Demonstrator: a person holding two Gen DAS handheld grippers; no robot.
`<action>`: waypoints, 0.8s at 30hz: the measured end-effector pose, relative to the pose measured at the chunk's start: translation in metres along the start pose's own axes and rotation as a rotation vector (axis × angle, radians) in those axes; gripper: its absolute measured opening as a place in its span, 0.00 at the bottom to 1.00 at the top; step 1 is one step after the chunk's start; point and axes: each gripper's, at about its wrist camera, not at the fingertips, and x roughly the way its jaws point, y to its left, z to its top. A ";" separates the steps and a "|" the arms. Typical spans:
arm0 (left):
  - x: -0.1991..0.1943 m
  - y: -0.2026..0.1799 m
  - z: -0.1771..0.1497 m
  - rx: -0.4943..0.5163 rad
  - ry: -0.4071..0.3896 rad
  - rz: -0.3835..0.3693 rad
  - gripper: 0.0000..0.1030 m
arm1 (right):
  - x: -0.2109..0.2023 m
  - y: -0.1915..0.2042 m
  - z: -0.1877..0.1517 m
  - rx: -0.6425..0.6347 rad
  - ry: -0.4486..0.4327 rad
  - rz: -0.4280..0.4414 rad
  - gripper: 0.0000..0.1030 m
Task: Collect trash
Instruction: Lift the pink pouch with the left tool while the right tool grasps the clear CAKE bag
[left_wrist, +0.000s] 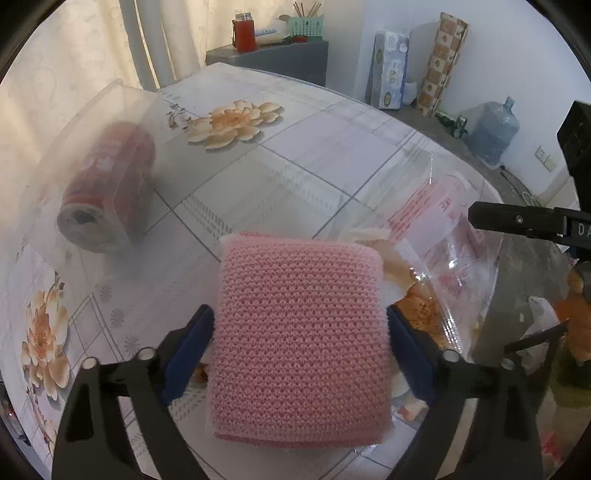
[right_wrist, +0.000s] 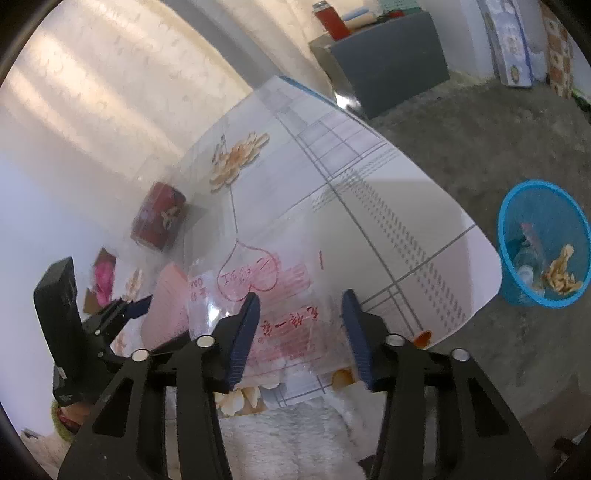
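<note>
My left gripper (left_wrist: 300, 325) is shut on a pink knitted sponge (left_wrist: 301, 339), held flat over the table. Orange food scraps (left_wrist: 419, 306) lie just right of it, under a clear plastic bag (left_wrist: 439, 229) with red print. A red drink can (left_wrist: 107, 188) lies on its side at the table's left. In the right wrist view, my right gripper (right_wrist: 300, 321) is open, its blue fingers on either side of the same printed bag (right_wrist: 273, 288). The sponge (right_wrist: 166, 306) and left gripper show to its left, the can (right_wrist: 159, 216) behind.
A blue mesh waste bin (right_wrist: 543, 243) with scraps inside stands on the floor to the right of the table. The floral tablecloth's edge (right_wrist: 476, 295) is close to the right gripper. A grey cabinet (left_wrist: 273, 59) stands behind the table, a water jug (left_wrist: 495, 129) on the floor.
</note>
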 end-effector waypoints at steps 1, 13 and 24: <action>0.001 0.000 0.000 -0.002 0.001 0.001 0.82 | 0.002 0.002 -0.001 -0.012 0.006 -0.009 0.32; -0.002 -0.008 -0.004 0.011 -0.028 0.051 0.79 | 0.007 0.014 -0.009 -0.080 -0.017 -0.114 0.08; -0.006 -0.013 -0.004 0.035 -0.048 0.075 0.79 | -0.009 0.009 -0.005 -0.049 -0.076 -0.152 0.03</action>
